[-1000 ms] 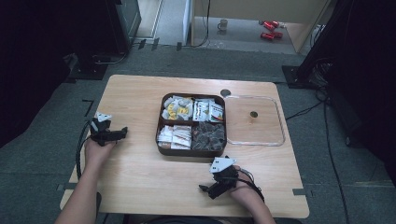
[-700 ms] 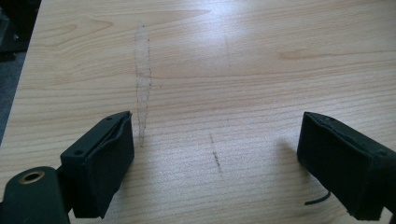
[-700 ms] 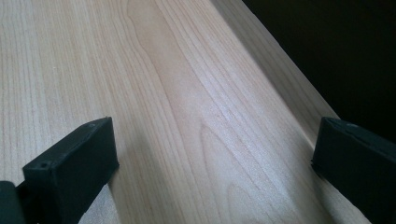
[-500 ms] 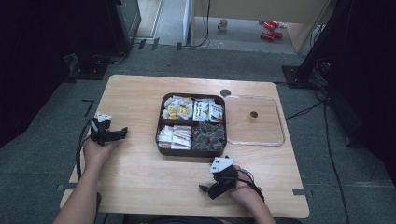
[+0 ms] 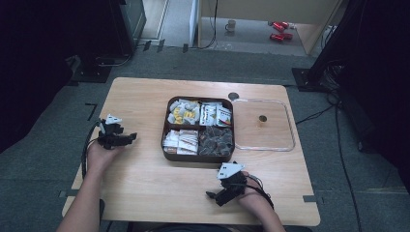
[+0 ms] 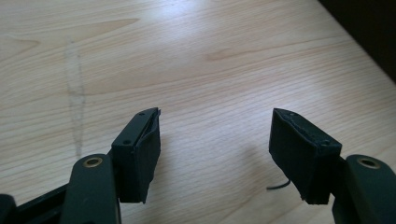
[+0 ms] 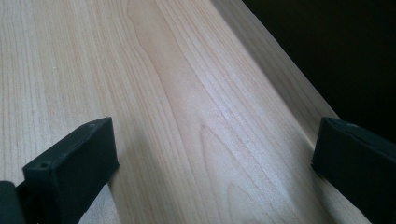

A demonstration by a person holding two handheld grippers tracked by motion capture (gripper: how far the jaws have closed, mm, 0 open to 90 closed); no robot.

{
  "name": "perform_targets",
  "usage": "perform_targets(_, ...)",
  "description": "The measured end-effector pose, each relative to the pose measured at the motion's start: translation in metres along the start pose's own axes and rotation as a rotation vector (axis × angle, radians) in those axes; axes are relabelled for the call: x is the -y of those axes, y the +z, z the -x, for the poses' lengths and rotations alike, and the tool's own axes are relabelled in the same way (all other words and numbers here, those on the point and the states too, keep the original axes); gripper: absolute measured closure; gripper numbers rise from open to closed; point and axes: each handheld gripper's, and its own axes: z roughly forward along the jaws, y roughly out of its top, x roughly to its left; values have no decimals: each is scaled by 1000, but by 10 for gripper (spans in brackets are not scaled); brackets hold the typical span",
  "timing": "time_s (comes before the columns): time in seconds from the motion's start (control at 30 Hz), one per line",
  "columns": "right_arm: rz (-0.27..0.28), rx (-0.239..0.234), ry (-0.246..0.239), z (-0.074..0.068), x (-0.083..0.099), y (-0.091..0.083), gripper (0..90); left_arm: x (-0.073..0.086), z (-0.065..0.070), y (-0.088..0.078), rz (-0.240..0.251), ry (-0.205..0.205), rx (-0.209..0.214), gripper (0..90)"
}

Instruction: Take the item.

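Note:
My left gripper [image 5: 129, 138] rests near the table's left edge, pointing right toward a brown four-compartment tray [image 5: 165, 145]. In the left gripper view its fingers [image 6: 140, 149] stand apart over bare wood; the jaws have just been closing, with nothing between them. My right gripper [image 5: 212, 197] lies near the front edge, just below the tray, pointing left. In the right gripper view the right gripper [image 7: 215, 154] is wide open over bare wood beside the table's edge. The tray holds white and yellow packets [image 5: 183, 112] and dark pieces [image 5: 216, 141].
A clear shallow lid [image 5: 290, 143] with a small dark knob [image 5: 262, 118] lies right of the tray. A dark round spot [image 5: 233, 95] marks the table behind the tray. Cables trail from both grippers. Grey floor surrounds the wooden table [image 5: 145, 179].

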Motion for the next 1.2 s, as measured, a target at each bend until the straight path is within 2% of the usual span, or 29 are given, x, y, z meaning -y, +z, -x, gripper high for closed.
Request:
perform_targets(0.17,0,0,0,0,0,0,0,-6,4,-5,19,17,30,357)
perform_targets(0.23,0,0,0,0,0,0,0,-9,5,-6,24,18,54,368)
perform_targets(0.43,0,0,0,0,0,0,0,-15,12,-10,21,25,105,361)
perform_targets(0.57,0,-8,-6,1,0,0,0,-19,18,-11,25,57,127,360)
perform_targets(0.7,0,-10,-7,2,0,0,0,-27,22,-13,55,83,137,361)
perform_targets(0.8,0,-11,-9,2,0,0,0,-33,24,-14,78,65,166,366)
perform_targets(0.93,0,-11,-10,2,-1,1,0,-38,28,-15,68,89,165,367)
perform_targets(1.07,0,-7,-7,1,0,0,0,-46,32,-15,51,96,192,369)
perform_targets(1.2,-1,-3,-4,1,0,0,0,-54,38,-15,48,107,202,377)
